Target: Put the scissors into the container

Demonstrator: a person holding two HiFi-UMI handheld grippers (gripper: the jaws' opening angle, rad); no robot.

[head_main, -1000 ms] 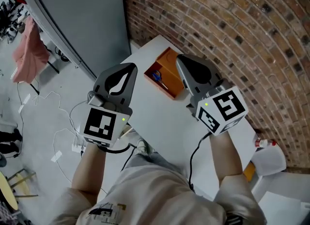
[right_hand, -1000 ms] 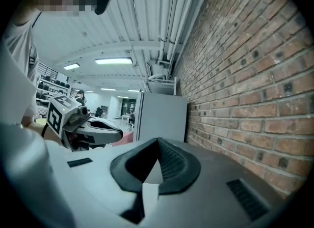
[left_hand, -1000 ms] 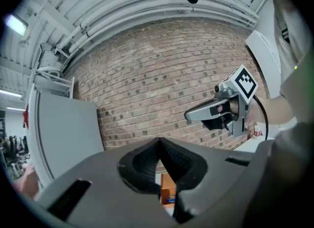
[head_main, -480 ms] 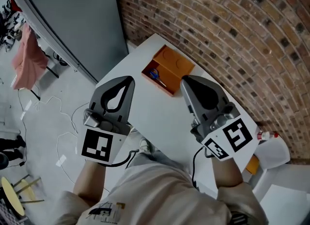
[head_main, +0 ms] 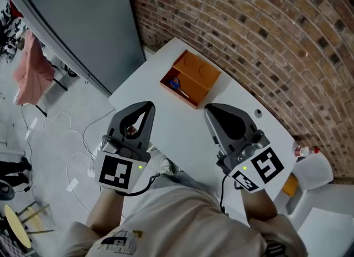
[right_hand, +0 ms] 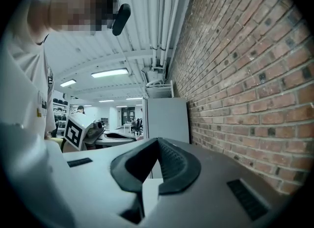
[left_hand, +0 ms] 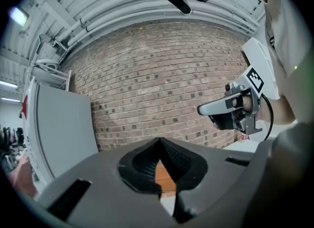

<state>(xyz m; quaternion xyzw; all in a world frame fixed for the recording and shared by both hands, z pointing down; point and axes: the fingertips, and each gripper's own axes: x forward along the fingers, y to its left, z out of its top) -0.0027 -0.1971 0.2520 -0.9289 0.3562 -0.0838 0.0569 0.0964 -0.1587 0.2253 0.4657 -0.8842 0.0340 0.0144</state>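
An orange container (head_main: 191, 77) stands open at the far end of the white table (head_main: 182, 128), close to the brick wall. Blue-handled scissors (head_main: 175, 83) lie inside it, at its left end. My left gripper (head_main: 145, 106) hovers over the table's near left edge, jaws together and empty. My right gripper (head_main: 213, 109) is level with it on the right, also shut and empty. Both are well short of the container. In the left gripper view a strip of the orange container (left_hand: 164, 180) shows past the closed left gripper (left_hand: 159, 141). The right gripper (right_hand: 158, 141) points along the wall.
A brick wall (head_main: 265, 34) runs behind the table and a grey panel (head_main: 83, 23) stands at its left. A small round fitting (head_main: 258, 113) sits on the tabletop. A red-capped bottle (head_main: 303, 152) and a white tub (head_main: 312, 174) are at the right; cables (head_main: 72, 156) lie on the floor.
Both grippers have drawn back toward my body. The right one, earlier over the container's right end, is now clear of it. The scissors have stayed in the container.
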